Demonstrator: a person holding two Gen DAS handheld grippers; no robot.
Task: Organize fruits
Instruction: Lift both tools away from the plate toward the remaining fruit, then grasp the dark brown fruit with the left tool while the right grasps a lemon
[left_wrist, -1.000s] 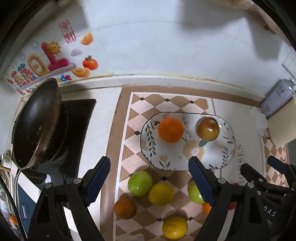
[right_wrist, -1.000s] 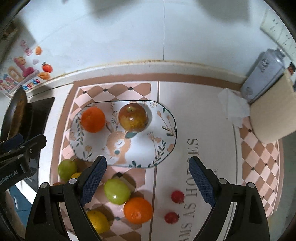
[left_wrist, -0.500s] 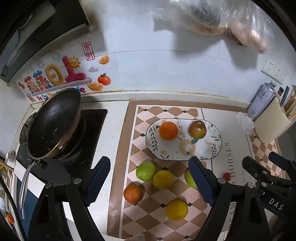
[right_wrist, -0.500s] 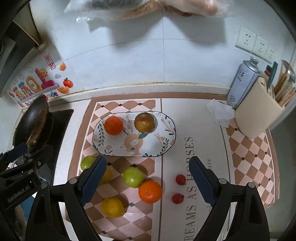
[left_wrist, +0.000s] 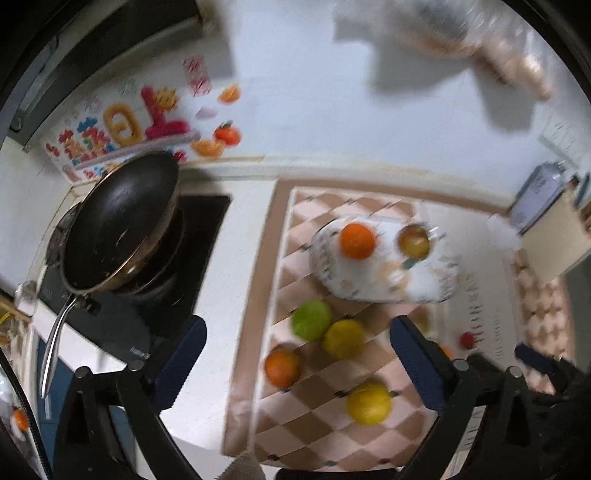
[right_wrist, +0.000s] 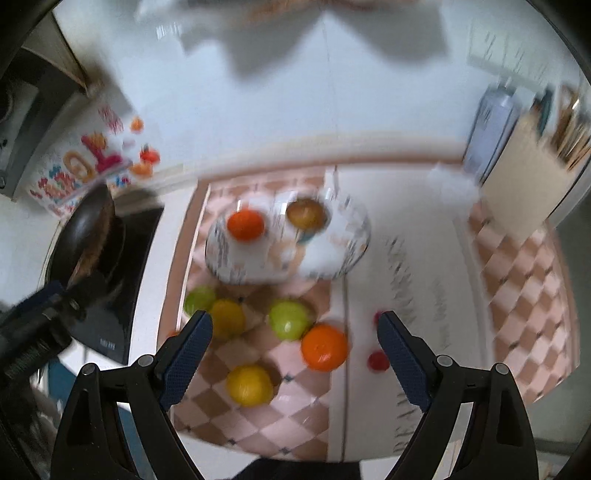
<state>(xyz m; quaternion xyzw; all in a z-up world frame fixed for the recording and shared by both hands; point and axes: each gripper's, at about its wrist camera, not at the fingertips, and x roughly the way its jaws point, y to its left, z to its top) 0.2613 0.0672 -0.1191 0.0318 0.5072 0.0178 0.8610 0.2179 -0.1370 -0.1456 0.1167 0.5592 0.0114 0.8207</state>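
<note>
Left wrist view: an orange (left_wrist: 357, 240) and an apple (left_wrist: 413, 242) sit on the patterned plate (left_wrist: 424, 288); loose fruit lies nearer. The left claw (left_wrist: 295, 363) is opening, the right claw (right_wrist: 295, 350) gapes, both empty. Next, seemingly: descend onto another fruit.

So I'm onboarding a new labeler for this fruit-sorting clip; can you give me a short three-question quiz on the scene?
1. How many fruits lie on the floral plate?
2. True or false: the right gripper is shut on the orange lying on the checkered mat.
3. What stands on the stove at the left: (a) kettle, (b) frying pan, (c) pot with lid?

Key: 1. Two, an orange and a reddish-brown fruit. 2. False; it is open and empty. 3. b.
</note>
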